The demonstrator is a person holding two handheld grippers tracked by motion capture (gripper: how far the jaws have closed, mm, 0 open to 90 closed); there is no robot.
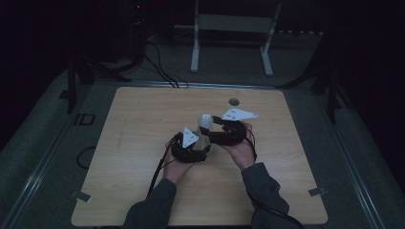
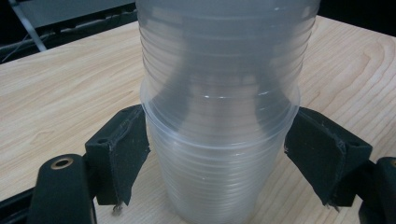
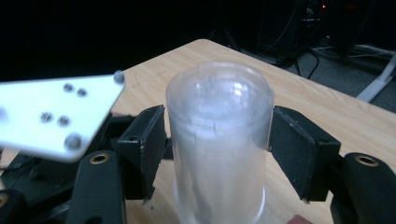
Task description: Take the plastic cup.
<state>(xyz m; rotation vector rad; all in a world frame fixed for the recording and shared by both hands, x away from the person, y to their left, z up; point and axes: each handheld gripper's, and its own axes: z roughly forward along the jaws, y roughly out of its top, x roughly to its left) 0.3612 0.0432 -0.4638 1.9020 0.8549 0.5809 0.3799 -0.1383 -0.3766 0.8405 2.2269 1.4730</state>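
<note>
Clear plastic cups (image 2: 219, 116) stand near the middle of the table (image 1: 143, 119), mouths down, nested one over another with ribbed walls. In the left gripper view, one cup's rim sits around the wall of the cup beneath it, and the lower cup reaches down to the wood. In the right gripper view the closed, rounded base of the top cup (image 3: 219, 135) faces up, with a cloudy white patch on its wall.

From above, the stack (image 1: 205, 125) shows as a pale column between the two grippers.

Around the lower cup is the left gripper (image 2: 219, 158). Its jaws stand at a middling width on either side of the cup; the left pad lies right against the wall just under the rim, and the right pad touches or nearly touches the rim edge. Whether they press on it I cannot tell.

At the upper part of the stack, the right gripper (image 3: 218, 149) has its jaws spread on either side of the top cup, with a narrow gap at each pad, so they do not clamp it. The left gripper's grey plate (image 3: 56, 116) shows just beside it.

Seen from above, both hands come in from the near edge, the left hand (image 1: 179, 164) low and the right hand (image 1: 241, 148) beside it, sleeves dark. A small round hole (image 1: 234, 101) lies in the tabletop beyond the cups.
</note>
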